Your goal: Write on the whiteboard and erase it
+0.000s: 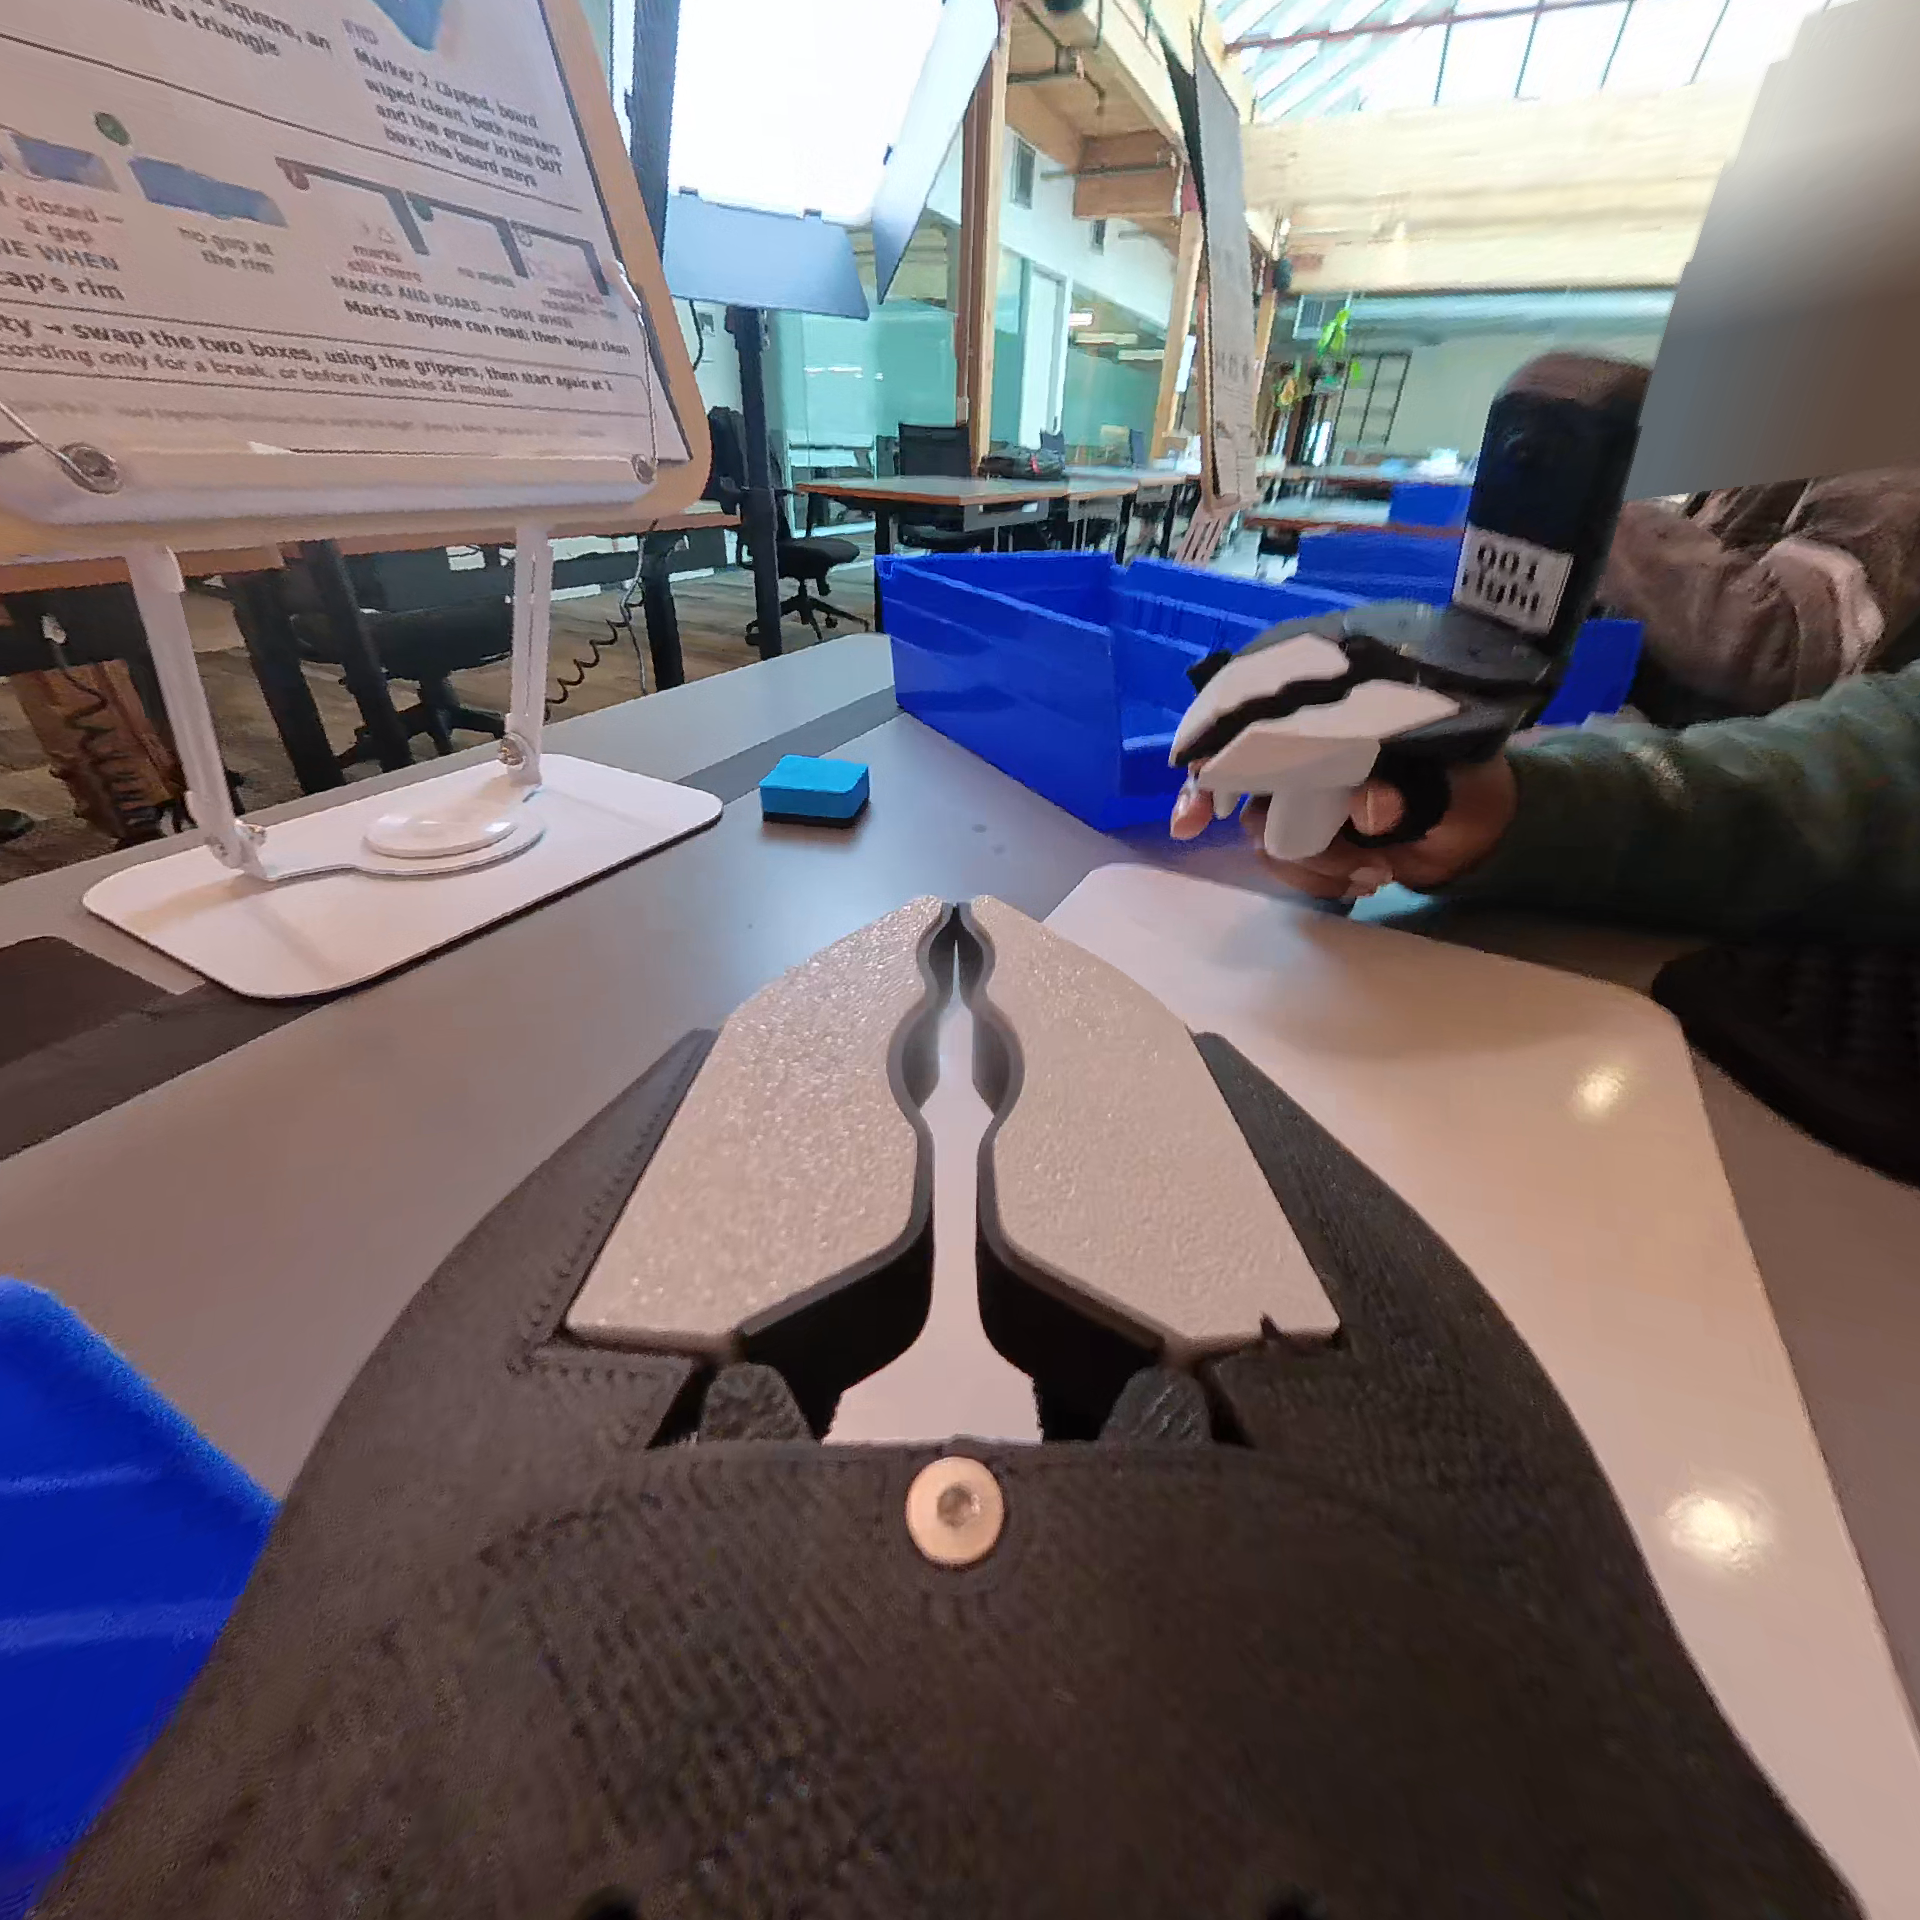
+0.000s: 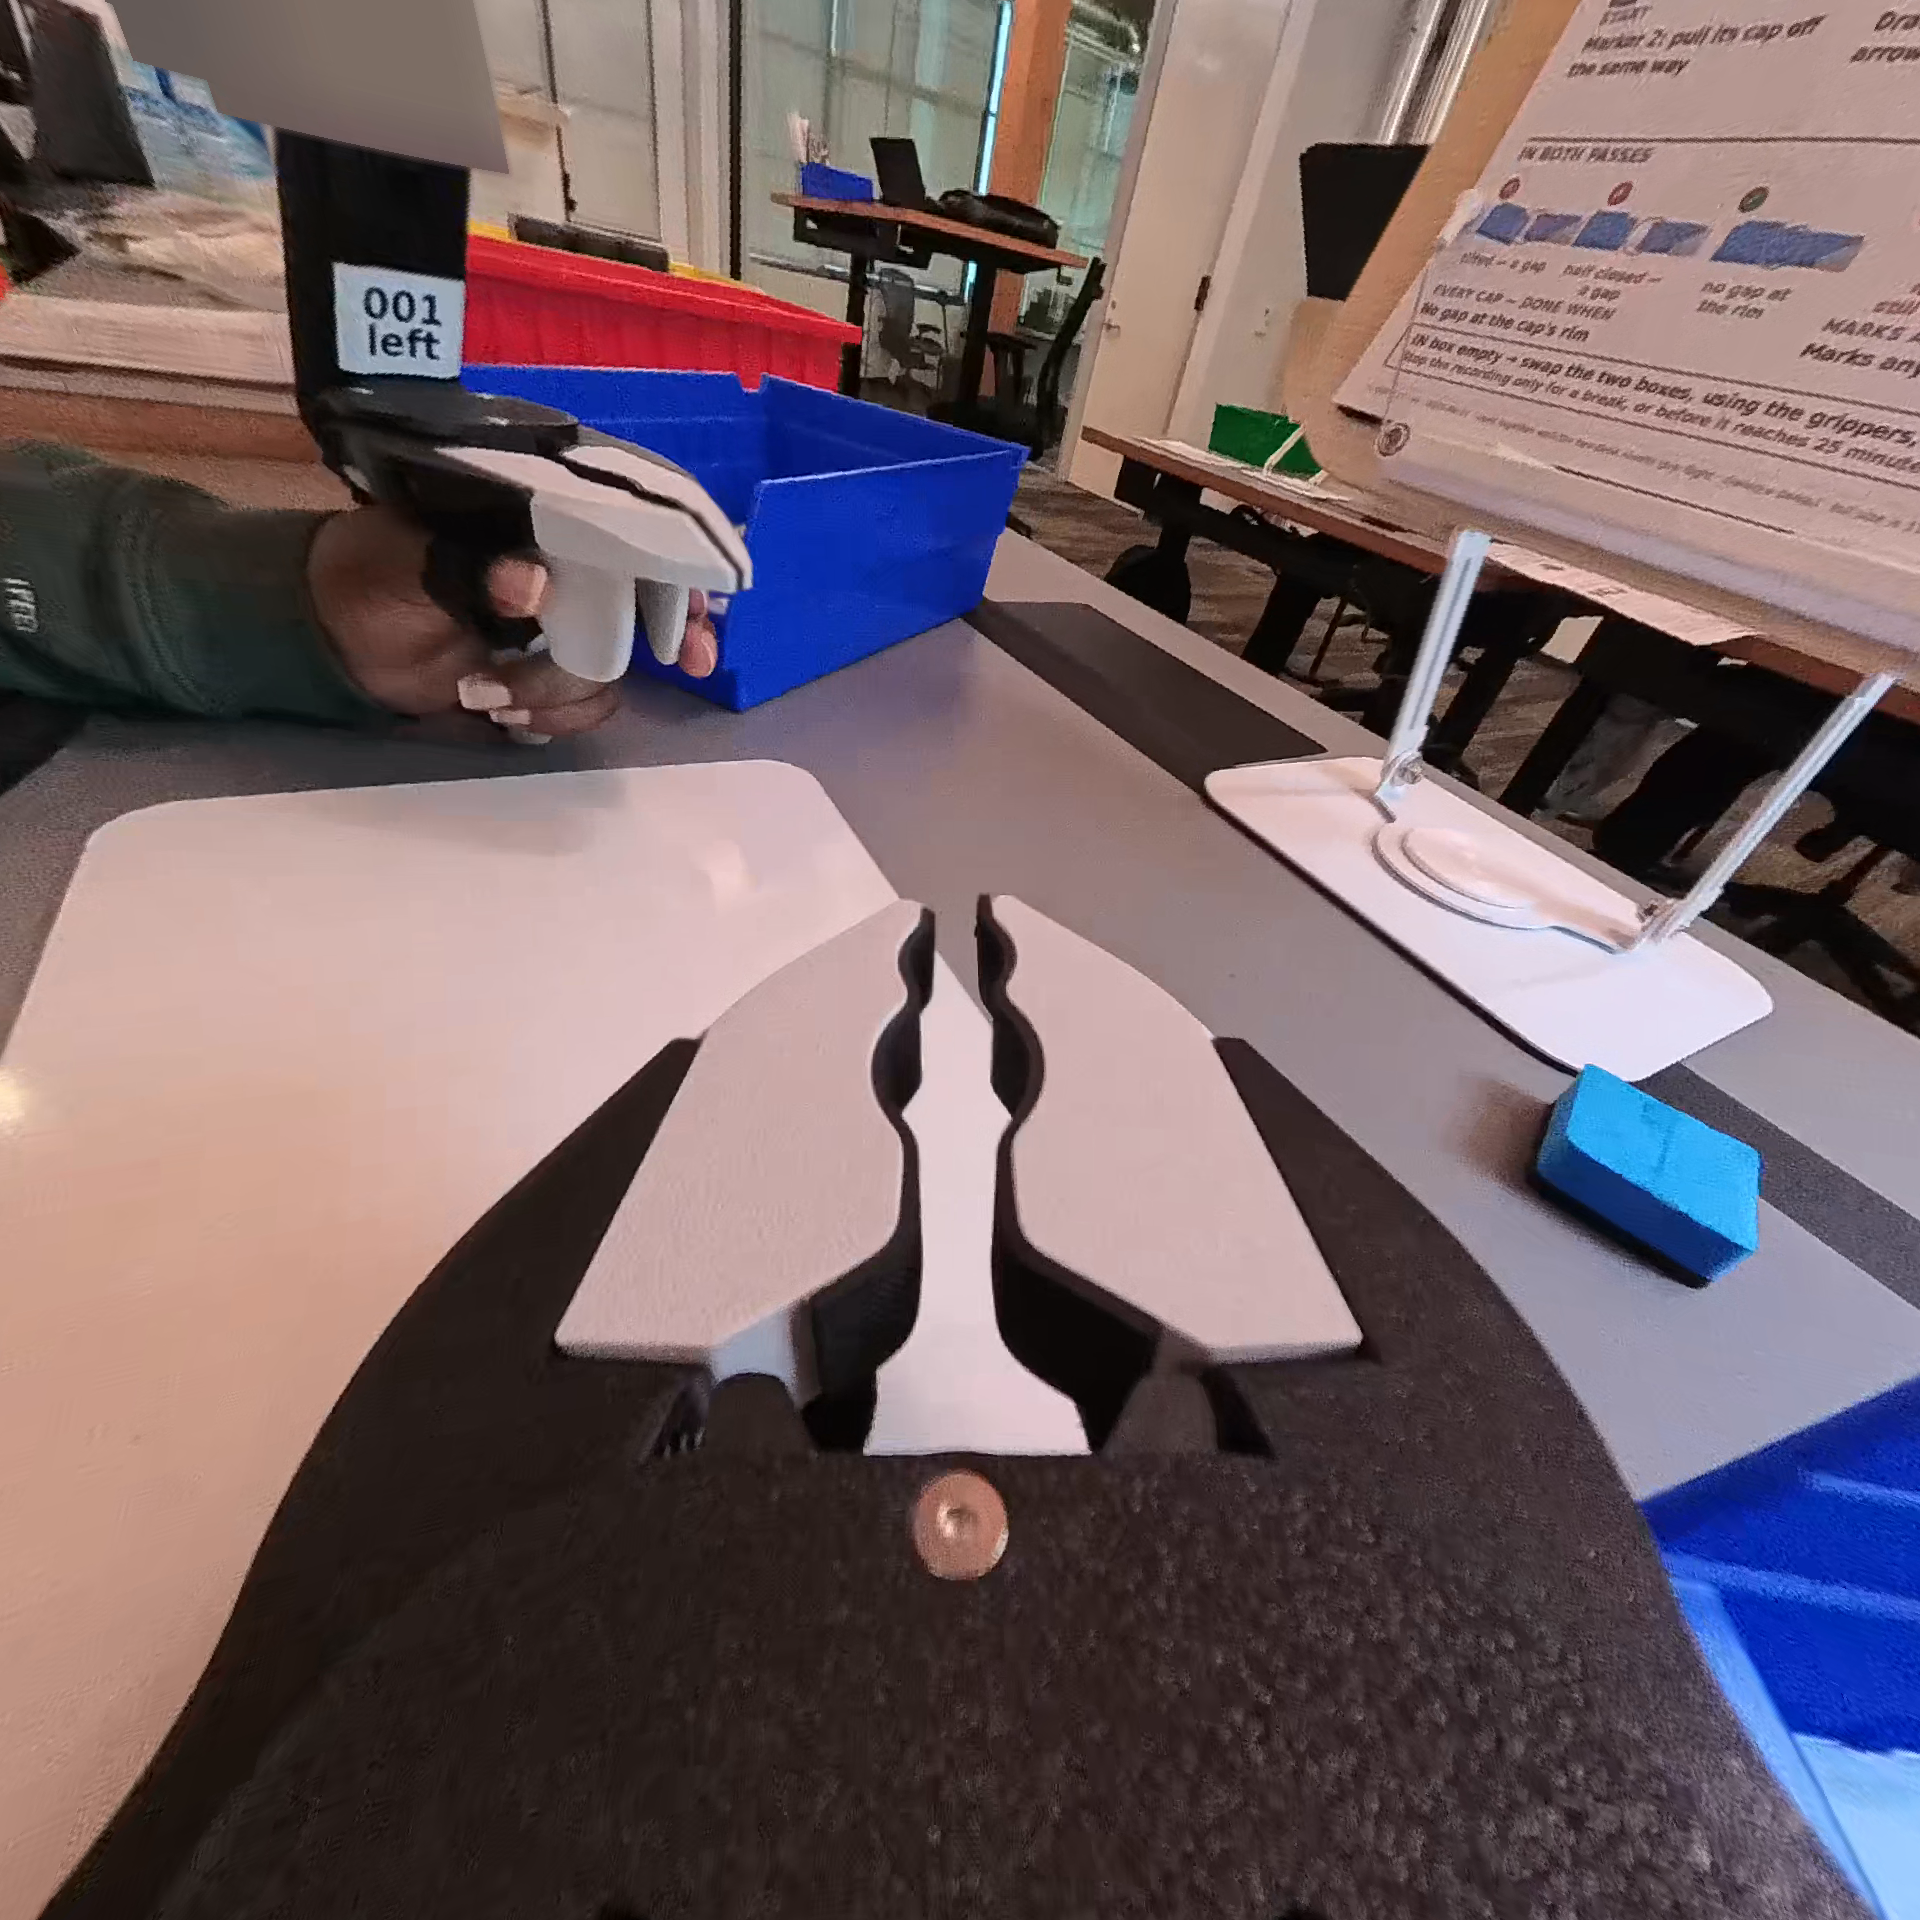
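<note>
Presently listed: grey table in an open office with desks and chairs behind. Whiteboard, blank, lies flat near the front edge. Blue eraser sits on bare tabletop, apart from the board, just beside the white stand carrying an instruction sheet. Blue bin stands at the far left; another blue bin at the right. Left gripper: fingers pressed together, empty. Right gripper: fingers slightly parted, holding nothing, above the board's edge.
</note>
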{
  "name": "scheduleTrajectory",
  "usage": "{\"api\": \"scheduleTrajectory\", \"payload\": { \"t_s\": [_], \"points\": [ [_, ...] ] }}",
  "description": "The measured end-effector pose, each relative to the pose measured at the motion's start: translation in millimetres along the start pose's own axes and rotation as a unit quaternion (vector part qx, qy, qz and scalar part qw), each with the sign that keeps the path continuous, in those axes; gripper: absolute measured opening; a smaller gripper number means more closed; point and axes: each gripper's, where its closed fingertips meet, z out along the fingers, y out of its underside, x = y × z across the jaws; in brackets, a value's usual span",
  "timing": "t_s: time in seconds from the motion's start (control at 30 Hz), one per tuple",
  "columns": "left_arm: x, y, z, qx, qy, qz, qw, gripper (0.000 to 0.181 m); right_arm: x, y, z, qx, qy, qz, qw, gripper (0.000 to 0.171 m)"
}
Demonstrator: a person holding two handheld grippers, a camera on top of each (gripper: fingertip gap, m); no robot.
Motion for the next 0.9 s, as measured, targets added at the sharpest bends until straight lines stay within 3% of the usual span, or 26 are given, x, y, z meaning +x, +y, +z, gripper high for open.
{"api": "scheduleTrajectory", "payload": {
  "t_s": [0.2, 0.4, 0.63, 0.7, 0.77, 0.9],
  "points": [
    [21.2, -9.0, 10.9, 0.015, 0.036, -0.026, 0.999, 0.000, -4.8, 5.5, 2.1, -0.012, 0.009, -0.034, 0.999, 0.007],
    [-1.8, 0.1, -13.2, -0.034, -0.035, 0.041, 0.998, 0.000, -0.1, 0.1, -6.3, -0.010, 0.018, -0.021, 1.000, 0.008],
    [-20.4, -1.3, -23.3, -0.028, -0.061, 0.057, 0.996, 0.008, 16.6, -1.4, -18.0, -0.011, 0.044, 0.008, 0.999, 0.042],
    [-21.0, 3.6, -22.2, -0.037, -0.061, 0.059, 0.996, 0.010, 17.6, -2.7, -20.1, -0.003, 0.037, 0.016, 0.999, 0.036],
    [-22.1, 5.0, -22.5, -0.050, -0.062, 0.065, 0.995, 0.011, 14.8, -2.0, -22.7, -0.002, 0.022, 0.010, 1.000, 0.000],
    [-25.8, -4.8, -39.4, -0.150, -0.085, 0.147, 0.974, 0.019, 10.7, 1.4, -25.2, -0.021, 0.011, -0.003, 1.000, 0.000]
  ]
}}
